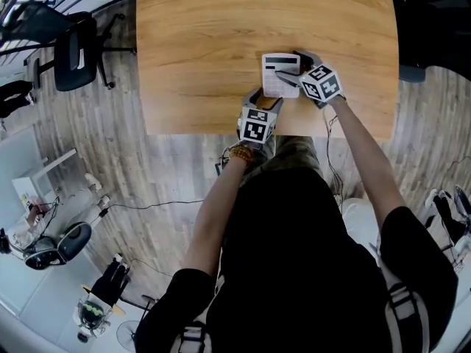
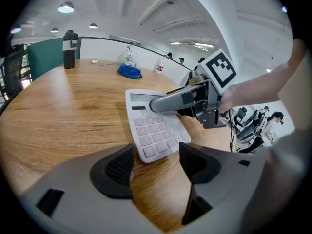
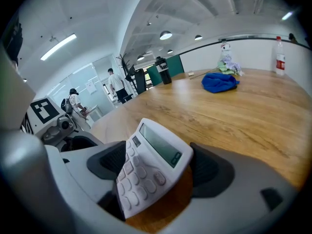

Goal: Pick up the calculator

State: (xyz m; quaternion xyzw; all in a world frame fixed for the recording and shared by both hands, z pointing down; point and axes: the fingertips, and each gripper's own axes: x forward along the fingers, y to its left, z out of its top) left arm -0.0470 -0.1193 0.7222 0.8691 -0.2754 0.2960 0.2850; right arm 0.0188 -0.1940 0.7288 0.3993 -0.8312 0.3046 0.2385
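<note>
Calculator point(image 3: 146, 174), white with pale keys and a grey display, sits tilted between the jaws of the right claw point(image 3: 157, 160). Its keypad edge lies against the pad on the claw's left and its display corner against the pad on the claw's right. The jaws stand wide, spanning the calculator's width and gripping it. The key legends are too blurred to read, and no brand shows on the casing.

Just short of the calculator's near corner is the left claw point(image 2: 155, 167), its jaws apart and holding nothing, with only the bare wooden table point(image 2: 63, 111) between its dark ribbed pads. From this claw, one grey finger of the right claw crosses over the calculator just below the display. A black-and-white square marker is on the cube behind that finger.

Far beyond the right claw's tips, a crumpled blue cloth point(image 3: 220, 81) lies on the table. Further to the right stands a clear bottle point(image 3: 280, 55) whose label is too small to read. Far ahead and left of the left claw stands a dark flask point(image 2: 69, 49).
</note>
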